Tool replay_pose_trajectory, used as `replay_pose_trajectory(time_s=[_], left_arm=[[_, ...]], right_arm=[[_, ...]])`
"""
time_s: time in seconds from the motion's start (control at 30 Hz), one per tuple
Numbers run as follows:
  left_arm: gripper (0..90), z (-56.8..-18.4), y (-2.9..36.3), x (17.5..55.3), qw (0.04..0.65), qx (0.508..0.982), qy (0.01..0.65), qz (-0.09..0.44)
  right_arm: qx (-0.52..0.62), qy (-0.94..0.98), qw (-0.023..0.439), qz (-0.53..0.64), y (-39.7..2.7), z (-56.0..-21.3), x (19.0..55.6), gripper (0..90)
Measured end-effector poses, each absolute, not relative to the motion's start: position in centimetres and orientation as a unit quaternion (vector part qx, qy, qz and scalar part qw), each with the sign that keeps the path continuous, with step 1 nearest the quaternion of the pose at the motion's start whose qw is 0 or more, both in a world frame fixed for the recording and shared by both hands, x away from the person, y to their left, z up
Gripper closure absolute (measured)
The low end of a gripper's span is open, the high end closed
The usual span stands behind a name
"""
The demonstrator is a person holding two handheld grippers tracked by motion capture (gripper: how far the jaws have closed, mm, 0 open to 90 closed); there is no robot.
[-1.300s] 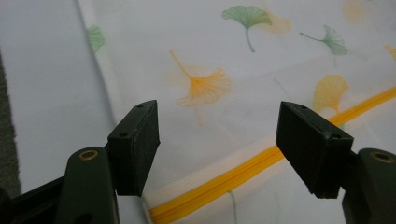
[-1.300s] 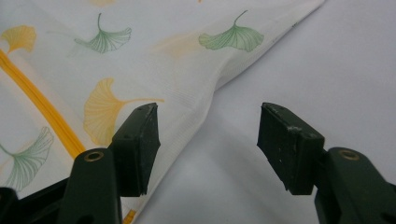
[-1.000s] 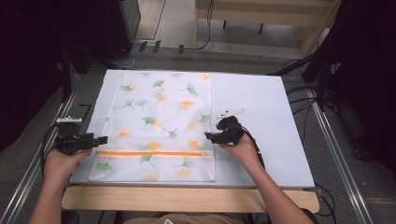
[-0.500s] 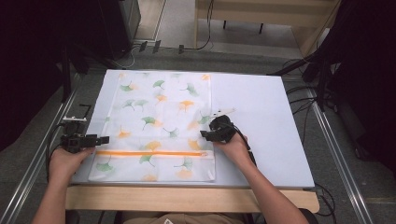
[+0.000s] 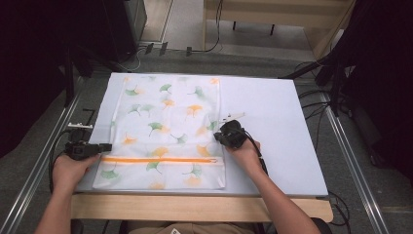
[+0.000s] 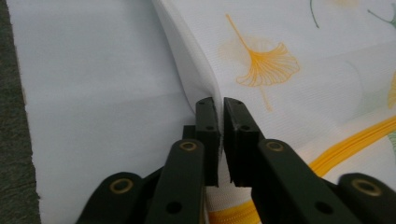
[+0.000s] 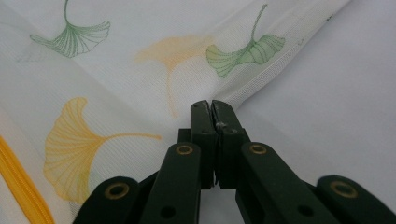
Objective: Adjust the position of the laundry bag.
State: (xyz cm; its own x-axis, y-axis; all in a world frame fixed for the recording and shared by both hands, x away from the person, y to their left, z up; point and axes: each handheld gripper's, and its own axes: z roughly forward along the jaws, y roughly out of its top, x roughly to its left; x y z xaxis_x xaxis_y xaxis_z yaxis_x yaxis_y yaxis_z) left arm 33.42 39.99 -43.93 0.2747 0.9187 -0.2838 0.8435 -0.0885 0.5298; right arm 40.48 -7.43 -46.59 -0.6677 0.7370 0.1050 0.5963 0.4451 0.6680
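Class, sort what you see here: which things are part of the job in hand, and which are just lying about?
In the job:
white mesh zip bag printed with ginkgo leaves
left gripper, shut on its edge
right gripper, shut on its edge

Lying about:
pale blue table mat
black cables

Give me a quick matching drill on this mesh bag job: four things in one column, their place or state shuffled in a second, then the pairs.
Things:
1. left gripper
2. right gripper
3. zipper
4. table

Place or state:
A. orange line across the bag's near part
B. shut on the bag's right edge
C. pale blue surface under the bag
D. shut on the bag's left edge

Pairs for the mesh bag: 1-D, 2-B, 3-A, 4-C
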Motion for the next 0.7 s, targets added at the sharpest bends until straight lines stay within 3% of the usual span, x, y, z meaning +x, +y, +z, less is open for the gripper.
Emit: replay_pose_trajectory(time_s=[0.37, 0.7], left_arm=[[88.8, -43.3, 39.0, 33.7, 0.34, 0.733, 0.587, 0.047], [88.5, -43.0, 36.0, 35.2, 0.342, 0.759, 0.552, 0.034]], right_arm=[[0.412, 0.836, 0.093, 0.349, -9.0, -46.2, 40.8, 89.2], [0.442, 0.825, 0.09, 0.34, -12.2, -45.8, 40.8, 88.9]])
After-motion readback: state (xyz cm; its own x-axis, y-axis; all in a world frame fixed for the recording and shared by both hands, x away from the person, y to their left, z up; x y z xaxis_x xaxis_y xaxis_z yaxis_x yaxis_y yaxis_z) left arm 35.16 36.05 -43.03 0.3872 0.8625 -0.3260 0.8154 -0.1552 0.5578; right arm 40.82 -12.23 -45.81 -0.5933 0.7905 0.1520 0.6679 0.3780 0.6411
